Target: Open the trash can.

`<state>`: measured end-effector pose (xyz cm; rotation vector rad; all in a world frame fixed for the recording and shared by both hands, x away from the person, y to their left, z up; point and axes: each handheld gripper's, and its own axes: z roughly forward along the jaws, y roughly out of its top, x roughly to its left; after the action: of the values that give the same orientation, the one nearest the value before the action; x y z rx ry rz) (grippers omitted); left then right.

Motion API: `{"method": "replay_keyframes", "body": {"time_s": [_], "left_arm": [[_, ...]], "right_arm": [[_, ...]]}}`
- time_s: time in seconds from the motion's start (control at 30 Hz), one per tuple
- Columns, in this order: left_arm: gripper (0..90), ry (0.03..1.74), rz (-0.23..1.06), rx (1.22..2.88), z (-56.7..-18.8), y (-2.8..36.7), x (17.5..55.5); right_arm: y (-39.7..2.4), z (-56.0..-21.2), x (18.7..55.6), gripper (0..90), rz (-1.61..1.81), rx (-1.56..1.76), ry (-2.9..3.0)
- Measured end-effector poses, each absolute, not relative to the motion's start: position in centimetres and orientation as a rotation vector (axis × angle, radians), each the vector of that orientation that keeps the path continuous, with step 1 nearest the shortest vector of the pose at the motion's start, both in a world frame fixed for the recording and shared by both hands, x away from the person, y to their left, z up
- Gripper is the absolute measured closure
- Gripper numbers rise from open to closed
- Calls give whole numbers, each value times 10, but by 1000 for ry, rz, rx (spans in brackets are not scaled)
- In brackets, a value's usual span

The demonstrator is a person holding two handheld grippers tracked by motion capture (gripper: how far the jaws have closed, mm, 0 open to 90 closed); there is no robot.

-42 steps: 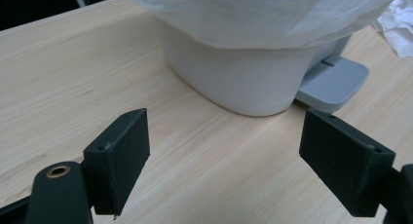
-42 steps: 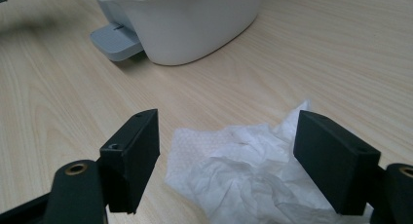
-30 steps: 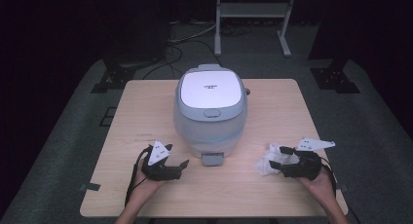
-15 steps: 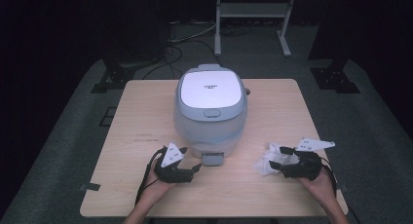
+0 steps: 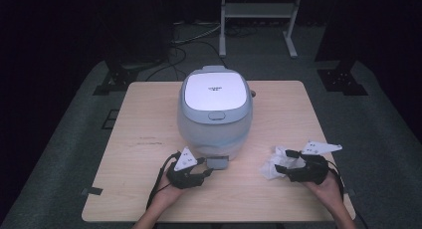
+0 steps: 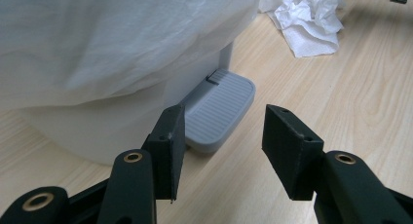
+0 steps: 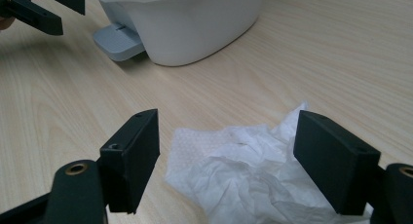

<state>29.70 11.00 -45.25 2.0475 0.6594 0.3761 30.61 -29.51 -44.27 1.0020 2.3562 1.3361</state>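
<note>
On the tabletop (image 5: 149,114), a white pedal bin (image 5: 215,109) stands at centre. Its grey pedal (image 6: 221,107) lies at six o'clock, before the left tool (image 6: 221,151), whose half-open, empty jaws have just been closing. The right tool (image 7: 226,160) gapes wide around crumpled tissue (image 7: 243,185), pads clear.

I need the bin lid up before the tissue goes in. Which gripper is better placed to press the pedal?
Left. The left gripper sits right in front of the pedal, jaws just closing with nothing between them. The right gripper is off to the side, open around the tissue.
</note>
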Motion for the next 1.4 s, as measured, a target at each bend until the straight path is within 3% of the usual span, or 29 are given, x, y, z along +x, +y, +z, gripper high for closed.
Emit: {"method": "replay_keyframes", "body": {"time_s": [0.23,0.43,0.73,1.07,1.17,1.4], "left_arm": [[614,643,384,2061,-456,100,300],[645,650,380,2065,-459,92,304],[795,635,480,2057,-461,85,306],[795,658,497,2046,-467,78,311],[738,674,487,2033,-469,80,311],[775,688,476,2038,-470,79,310]], "right_arm": [[-295,-442,306,238,1336,994,2351],[-294,-442,306,238,1331,989,2354],[-294,-441,306,248,1322,983,2354],[-294,-442,307,248,1293,977,2368],[-295,-443,307,248,1270,986,2370],[-295,-443,308,248,1236,984,2368]]}}
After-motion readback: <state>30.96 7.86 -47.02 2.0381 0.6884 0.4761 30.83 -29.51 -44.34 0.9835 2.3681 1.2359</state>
